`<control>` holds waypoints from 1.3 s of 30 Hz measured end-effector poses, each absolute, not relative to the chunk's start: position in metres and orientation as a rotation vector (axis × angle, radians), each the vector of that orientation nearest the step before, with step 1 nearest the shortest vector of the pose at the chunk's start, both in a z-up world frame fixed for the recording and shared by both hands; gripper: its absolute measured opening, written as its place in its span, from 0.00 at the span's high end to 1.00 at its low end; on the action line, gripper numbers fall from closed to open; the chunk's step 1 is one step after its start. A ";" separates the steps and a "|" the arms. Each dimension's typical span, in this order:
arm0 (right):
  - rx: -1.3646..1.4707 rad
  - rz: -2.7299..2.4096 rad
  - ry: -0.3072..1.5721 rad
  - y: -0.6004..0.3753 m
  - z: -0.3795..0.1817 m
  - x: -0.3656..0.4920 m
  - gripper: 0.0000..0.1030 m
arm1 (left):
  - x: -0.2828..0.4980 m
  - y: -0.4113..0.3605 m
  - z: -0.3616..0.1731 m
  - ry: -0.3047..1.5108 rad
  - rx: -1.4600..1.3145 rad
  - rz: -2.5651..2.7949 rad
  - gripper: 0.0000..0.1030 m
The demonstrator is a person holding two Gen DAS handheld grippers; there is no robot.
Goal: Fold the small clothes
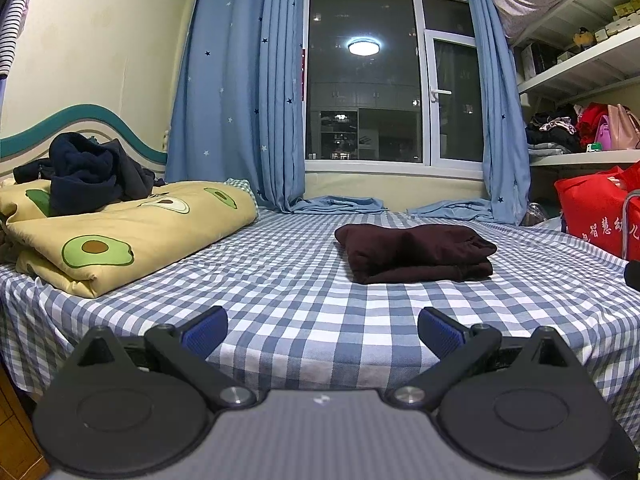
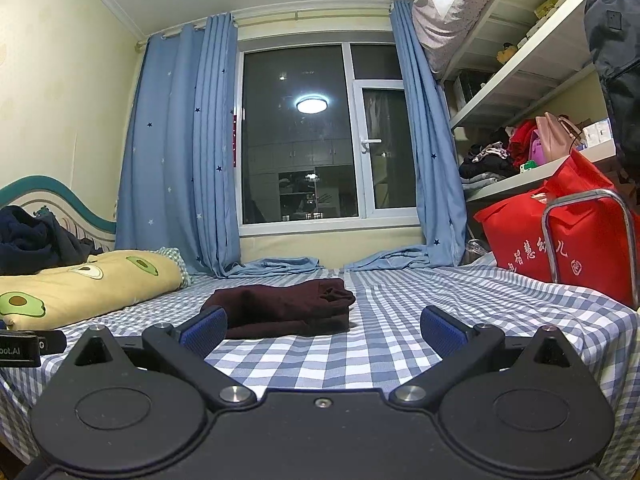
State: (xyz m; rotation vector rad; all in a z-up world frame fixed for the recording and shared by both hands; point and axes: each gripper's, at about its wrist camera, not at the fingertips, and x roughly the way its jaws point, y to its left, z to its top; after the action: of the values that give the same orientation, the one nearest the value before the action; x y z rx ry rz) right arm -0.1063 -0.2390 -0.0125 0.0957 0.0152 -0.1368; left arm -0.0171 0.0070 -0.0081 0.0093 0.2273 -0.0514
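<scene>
A dark maroon garment (image 1: 416, 253) lies folded into a compact stack on the blue checked bedsheet (image 1: 280, 280). It also shows in the right wrist view (image 2: 284, 310), just ahead and left of centre. My left gripper (image 1: 322, 330) is open and empty, held over the bed's near edge short of the garment. My right gripper (image 2: 323, 330) is open and empty, close behind the garment. Its left fingertip (image 2: 206, 330) overlaps the garment's near corner in view.
A folded yellow avocado-print quilt (image 1: 120, 232) lies at the left with a dark navy pile of clothes (image 1: 84, 174) on it. A red bag (image 2: 560, 236) stands at the bed's right edge under shelves. Blue curtains (image 1: 240, 100) hang at the window behind.
</scene>
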 end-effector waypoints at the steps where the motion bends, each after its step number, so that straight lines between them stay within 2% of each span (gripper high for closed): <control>1: 0.096 -0.137 0.016 -0.239 -0.013 -0.106 0.00 | -0.017 0.007 -0.008 0.228 0.010 -0.051 0.00; 39: 0.097 -0.130 0.035 -0.235 -0.018 -0.104 0.00 | -0.017 0.006 -0.011 0.260 0.064 0.008 0.00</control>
State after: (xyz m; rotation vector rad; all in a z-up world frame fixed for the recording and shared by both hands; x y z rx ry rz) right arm -0.1042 -0.2349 -0.0180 0.0969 0.0352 -0.1297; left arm -0.0168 0.0058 -0.0111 0.0644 0.2603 0.0084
